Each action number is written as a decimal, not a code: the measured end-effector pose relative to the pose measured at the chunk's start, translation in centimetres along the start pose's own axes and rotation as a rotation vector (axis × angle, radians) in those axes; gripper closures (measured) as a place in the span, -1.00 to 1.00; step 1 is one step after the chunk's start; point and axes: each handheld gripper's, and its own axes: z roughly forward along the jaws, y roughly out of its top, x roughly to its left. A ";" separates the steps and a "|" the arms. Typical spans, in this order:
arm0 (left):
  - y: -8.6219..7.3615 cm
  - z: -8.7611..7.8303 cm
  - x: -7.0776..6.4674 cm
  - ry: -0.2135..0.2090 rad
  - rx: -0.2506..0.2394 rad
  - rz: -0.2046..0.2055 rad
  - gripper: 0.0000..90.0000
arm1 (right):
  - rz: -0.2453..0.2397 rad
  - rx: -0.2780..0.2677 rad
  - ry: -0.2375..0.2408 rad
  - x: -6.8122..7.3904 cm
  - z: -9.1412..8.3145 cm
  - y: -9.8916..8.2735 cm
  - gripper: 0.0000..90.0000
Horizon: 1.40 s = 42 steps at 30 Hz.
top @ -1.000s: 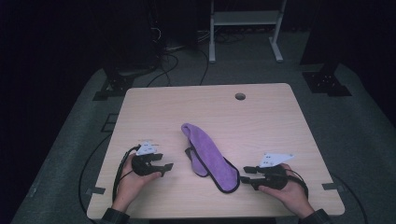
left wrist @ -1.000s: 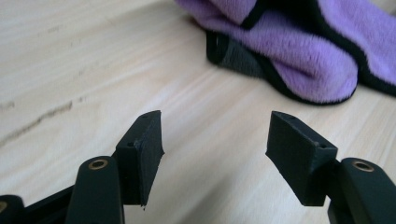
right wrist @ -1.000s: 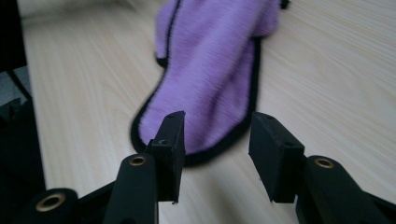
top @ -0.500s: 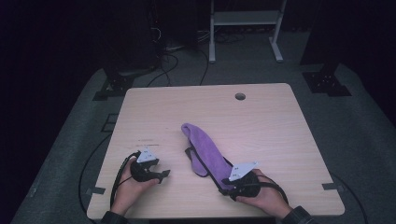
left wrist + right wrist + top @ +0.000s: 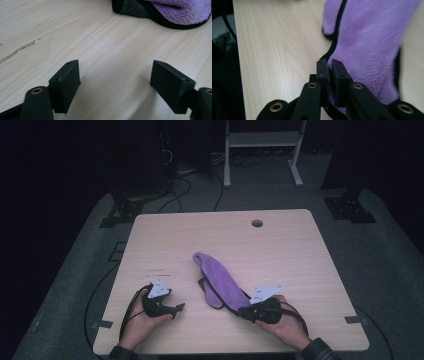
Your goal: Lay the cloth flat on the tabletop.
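Observation:
A purple fleece cloth (image 5: 220,280) with a black trim lies folded in a long strip across the middle of the wooden table (image 5: 280,250). My right gripper (image 5: 241,310) is at the cloth's near end. In the right gripper view its jaws have just been closing and my right gripper (image 5: 330,65) is shut on the black-trimmed edge of the cloth (image 5: 367,42). My left gripper (image 5: 179,307) rests low on the table to the left, pointing toward the cloth (image 5: 180,12). My left gripper (image 5: 115,72) has just been opening its jaws; they stand open over bare wood.
A round cable hole (image 5: 257,223) sits near the table's far edge. Beyond the table a white frame (image 5: 260,150) and cables lie on the dark floor. Black stands rest on the floor at both far corners.
My right gripper has moved left to the cloth's near end and closed on its edge. The left gripper stayed in place and its jaws opened wider.

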 end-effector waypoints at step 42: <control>0.1 0.1 0.0 -0.016 0.008 0.012 -0.64 | 0.345 0.038 -0.408 -16.3 -3.9 -2.2 0.85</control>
